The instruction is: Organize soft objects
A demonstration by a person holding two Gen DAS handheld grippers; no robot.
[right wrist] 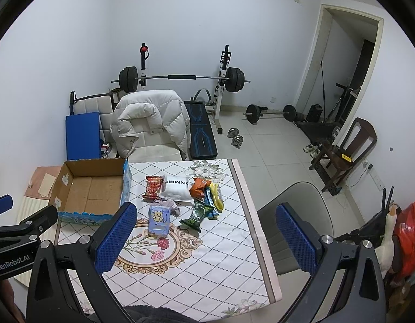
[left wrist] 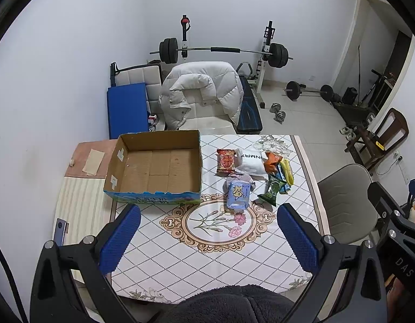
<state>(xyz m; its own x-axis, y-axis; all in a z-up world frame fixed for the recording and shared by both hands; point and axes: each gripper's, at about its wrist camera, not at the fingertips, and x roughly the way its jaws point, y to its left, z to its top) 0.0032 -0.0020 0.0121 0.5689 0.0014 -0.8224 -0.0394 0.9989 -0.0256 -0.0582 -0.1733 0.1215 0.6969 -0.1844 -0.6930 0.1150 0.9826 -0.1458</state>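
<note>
An open cardboard box [left wrist: 156, 167] stands empty at the table's far left; it also shows in the right wrist view [right wrist: 91, 191]. A cluster of soft packets lies to its right: a light blue tissue pack [left wrist: 237, 195] [right wrist: 159, 220] over a grey cloth [left wrist: 243, 176], a red snack bag [left wrist: 225, 161] [right wrist: 153, 186], a white pouch [left wrist: 251, 161] [right wrist: 176, 187], an orange bag [left wrist: 272, 161] [right wrist: 199, 187], a green bag [left wrist: 272, 190] [right wrist: 198, 214] and a yellow item [left wrist: 288, 172] [right wrist: 216, 196]. My left gripper [left wrist: 208, 238] and right gripper [right wrist: 207, 238] are open, empty, above the table's near side.
The table [left wrist: 207, 255] has a floral diamond-pattern cloth. A chair with a white puffy jacket [left wrist: 202, 91] stands behind it, a grey chair [left wrist: 350, 202] to the right. A barbell rack [left wrist: 220, 51], weights and dumbbells [left wrist: 278, 111] lie beyond on the floor.
</note>
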